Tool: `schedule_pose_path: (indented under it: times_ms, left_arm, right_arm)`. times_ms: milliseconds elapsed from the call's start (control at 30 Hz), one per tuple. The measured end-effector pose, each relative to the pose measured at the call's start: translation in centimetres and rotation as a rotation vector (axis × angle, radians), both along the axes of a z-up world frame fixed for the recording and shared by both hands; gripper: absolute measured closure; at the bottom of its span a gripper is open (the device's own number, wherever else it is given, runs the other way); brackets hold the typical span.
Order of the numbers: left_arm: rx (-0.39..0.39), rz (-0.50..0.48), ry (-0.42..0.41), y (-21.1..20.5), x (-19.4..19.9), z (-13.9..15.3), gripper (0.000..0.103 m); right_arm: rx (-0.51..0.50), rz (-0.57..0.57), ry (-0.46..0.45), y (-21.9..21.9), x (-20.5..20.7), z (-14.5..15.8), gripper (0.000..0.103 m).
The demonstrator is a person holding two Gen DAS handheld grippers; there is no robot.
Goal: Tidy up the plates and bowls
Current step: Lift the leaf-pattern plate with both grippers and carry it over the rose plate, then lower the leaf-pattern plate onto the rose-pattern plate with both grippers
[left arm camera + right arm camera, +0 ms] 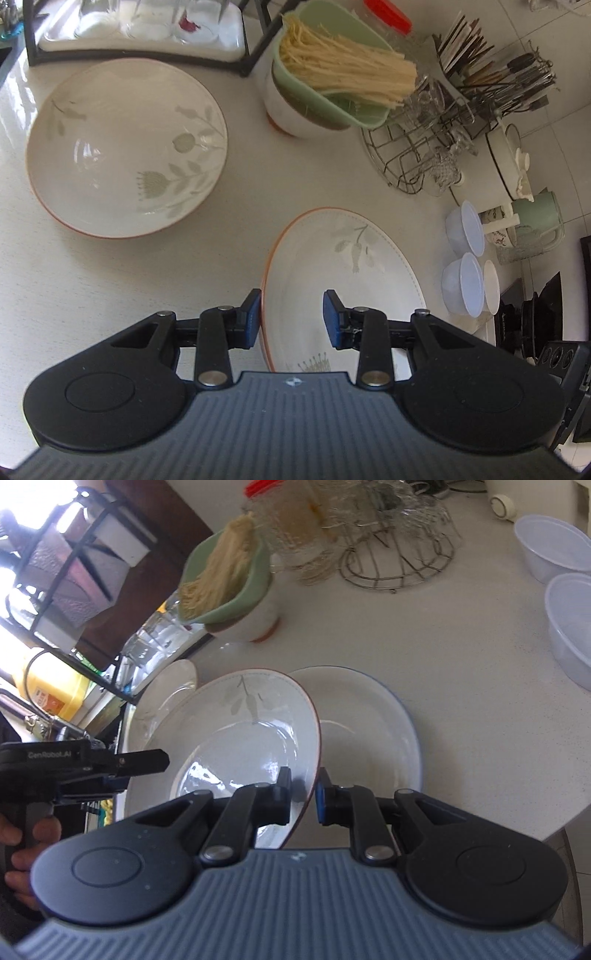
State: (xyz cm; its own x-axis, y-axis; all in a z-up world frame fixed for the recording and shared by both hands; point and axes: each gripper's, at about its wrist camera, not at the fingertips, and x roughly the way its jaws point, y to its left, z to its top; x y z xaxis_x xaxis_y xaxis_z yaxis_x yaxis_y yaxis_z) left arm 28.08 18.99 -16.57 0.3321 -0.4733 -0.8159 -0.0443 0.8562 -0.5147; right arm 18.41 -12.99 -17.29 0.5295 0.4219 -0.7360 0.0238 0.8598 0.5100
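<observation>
In the left wrist view a wide floral bowl [125,147] sits on the counter at the left. A floral plate with an orange rim [343,280] lies under my left gripper [291,319], which is open with its fingers either side of the plate's left rim. In the right wrist view my right gripper [303,794] is shut on the rim of a floral plate [236,731], held tilted above a white blue-rimmed plate [369,731]. Another white dish [173,683] shows behind. The left gripper [147,762] shows at the left edge of this view.
A white cup holding a green strainer of noodles [332,85] stands behind the plates. A wire rack with glasses [417,147], a utensil holder [491,74], plastic bowls [465,258] and a green mug [539,218] fill the right. A dark rack with a tray [140,33] stands at the back left.
</observation>
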Motion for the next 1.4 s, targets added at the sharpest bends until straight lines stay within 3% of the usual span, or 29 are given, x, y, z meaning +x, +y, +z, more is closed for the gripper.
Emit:
schedule_pose_path:
  times_ms: [567,733,933,1133,1400]
  left_arm:
    - [0.198,-0.012,0.121,-5.5,2.1,-1.9,0.064]
    - [0.294,-0.009,0.128,-7.0,2.1,-2.1,0.064]
    - [0.311,0.013,0.122,-7.5,2.0,-2.4,0.063]
    - [0.306,0.025,0.146,-8.2,1.7,-2.8,0.055]
    - [0.26,0.054,0.162,-7.8,0.8,-3.1,0.055]
  right_arm:
    - [0.045,-0.017,0.071,-3.0,1.9,-3.8,0.085]
    - [0.032,0.016,0.071,-3.1,2.4,-3.9,0.084]
    - [-0.003,0.026,0.047,-3.0,2.6,-3.6,0.084]
    - [-0.004,0.021,0.029,-3.4,2.2,-3.5,0.085]
    - [0.018,-0.002,0.031,-4.3,1.9,-3.5,0.087]
